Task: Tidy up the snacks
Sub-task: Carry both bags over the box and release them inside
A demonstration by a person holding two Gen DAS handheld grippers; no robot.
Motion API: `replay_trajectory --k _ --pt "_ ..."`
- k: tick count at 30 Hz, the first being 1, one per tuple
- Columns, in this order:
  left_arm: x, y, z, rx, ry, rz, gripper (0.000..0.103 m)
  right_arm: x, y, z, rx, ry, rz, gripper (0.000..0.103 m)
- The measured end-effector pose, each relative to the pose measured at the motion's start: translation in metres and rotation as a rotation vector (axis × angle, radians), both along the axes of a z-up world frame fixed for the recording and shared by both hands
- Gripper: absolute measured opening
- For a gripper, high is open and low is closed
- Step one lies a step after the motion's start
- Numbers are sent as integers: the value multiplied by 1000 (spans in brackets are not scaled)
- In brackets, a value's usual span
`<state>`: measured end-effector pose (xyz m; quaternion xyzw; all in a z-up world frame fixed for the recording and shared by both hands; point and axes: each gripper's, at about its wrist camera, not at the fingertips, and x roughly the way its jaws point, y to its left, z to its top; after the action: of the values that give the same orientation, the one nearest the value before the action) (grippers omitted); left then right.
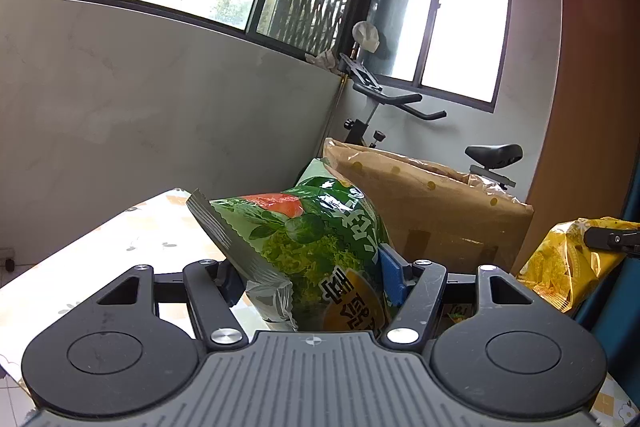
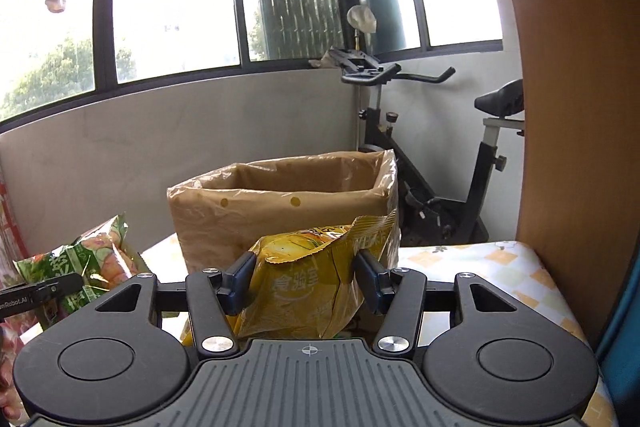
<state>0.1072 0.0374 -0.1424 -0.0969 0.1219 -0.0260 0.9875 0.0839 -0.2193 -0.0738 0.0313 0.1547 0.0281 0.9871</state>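
Note:
My left gripper (image 1: pixel 310 277) is shut on a green snack bag (image 1: pixel 308 247) printed with vegetables; the bag sticks up and leans left between the blue pads. The same green bag (image 2: pixel 86 263) shows at the left of the right wrist view. My right gripper (image 2: pixel 306 283) is shut on a yellow chip bag (image 2: pixel 308 291), its pads pressing the crinkled sides. That yellow bag (image 1: pixel 560 263) appears at the right edge of the left wrist view. Just beyond both bags stands a cardboard box lined with a brown plastic bag (image 2: pixel 280 203), open at the top.
The table (image 2: pixel 500 267) has a yellow-checked flowered cloth. An exercise bike (image 2: pixel 424 155) stands behind the box by the window wall. A wooden panel (image 2: pixel 572 107) rises along the right. Laundry hangs above the windows.

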Motion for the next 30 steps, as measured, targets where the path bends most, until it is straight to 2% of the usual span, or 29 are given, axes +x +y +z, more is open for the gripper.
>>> replay_trajectory --k 5,10,15,18,22,24,27,30 --pt "13 -2 26 22 -75 -22 67 26 -9 18 20 -40 24 50" --pt "39 -11 68 46 -176 -48 67 62 -11 46 -45 -125 69 50" --pt "86 -35 98 67 -184 -110 67 114 -8 63 -128 -163 81 50" --pt "115 -50 109 60 -177 -142 67 140 -9 70 -130 -182 75 50" --pt "155 -72 113 97 -167 -142 67 172 -7 69 -188 -181 56 50" --pt "171 -78 111 90 -155 -141 67 189 -6 64 -221 -167 37 50" --pt "189 -89 102 99 -155 -123 67 213 -4 50 -257 -127 0 50" --pt "209 -100 92 100 -107 -115 67 232 -1 34 -291 -72 -8 50"
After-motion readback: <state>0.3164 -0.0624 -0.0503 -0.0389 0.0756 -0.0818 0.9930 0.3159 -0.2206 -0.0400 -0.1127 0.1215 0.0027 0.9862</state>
